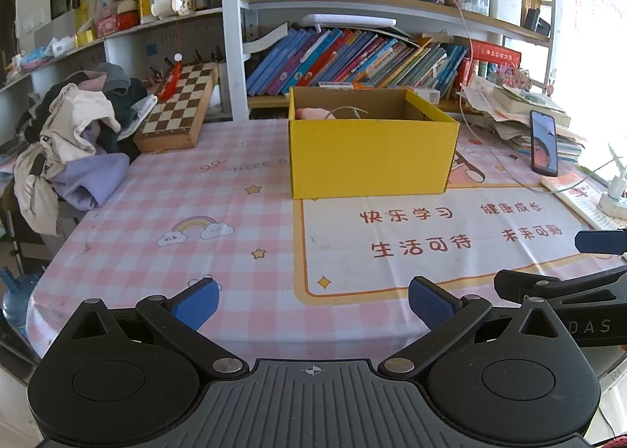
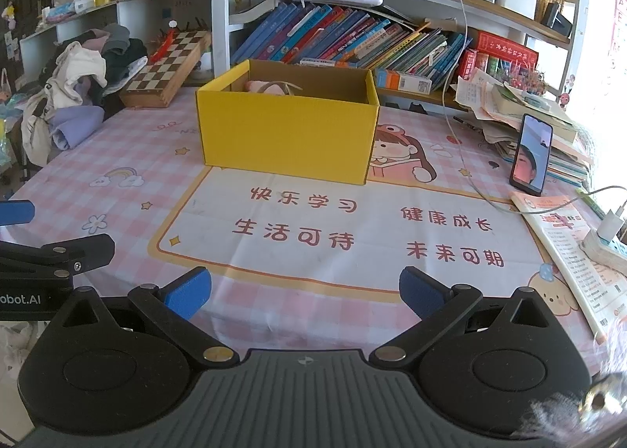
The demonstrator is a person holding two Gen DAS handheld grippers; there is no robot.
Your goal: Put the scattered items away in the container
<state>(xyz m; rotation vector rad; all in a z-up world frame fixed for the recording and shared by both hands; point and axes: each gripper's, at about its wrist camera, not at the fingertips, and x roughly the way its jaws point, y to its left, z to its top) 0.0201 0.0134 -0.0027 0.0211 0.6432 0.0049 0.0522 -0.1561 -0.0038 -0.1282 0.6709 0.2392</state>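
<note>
Left gripper [image 1: 313, 301] and right gripper [image 2: 303, 293] both wide, empty, before yellow box [image 1: 368, 158]; inside, soft pink item [image 1: 313, 113], probably light, best pinched mid-body.

Left wrist view: I hold it low at the near table edge, facing forward along my left gripper [image 1: 313, 305], fingers spread at the bottom of frame. Box [image 1: 372, 158] sits at 12 o'clock, mid-distance; phone [image 1: 544, 143] at 2 o'clock; clothes [image 1: 74, 142] at 10 o'clock. My right gripper's side pokes in at 3 o'clock.

Right wrist view: same height, same heading, set just to the right, looking along my right gripper [image 2: 305, 293]. Box [image 2: 288, 134] shifts to 11 o'clock, phone [image 2: 531, 155] at 2 o'clock, left gripper at 9 o'clock.

Both views share the tablecloth [image 1: 164, 193], box, chessboard [image 1: 178, 107], shelves and phone.
</note>
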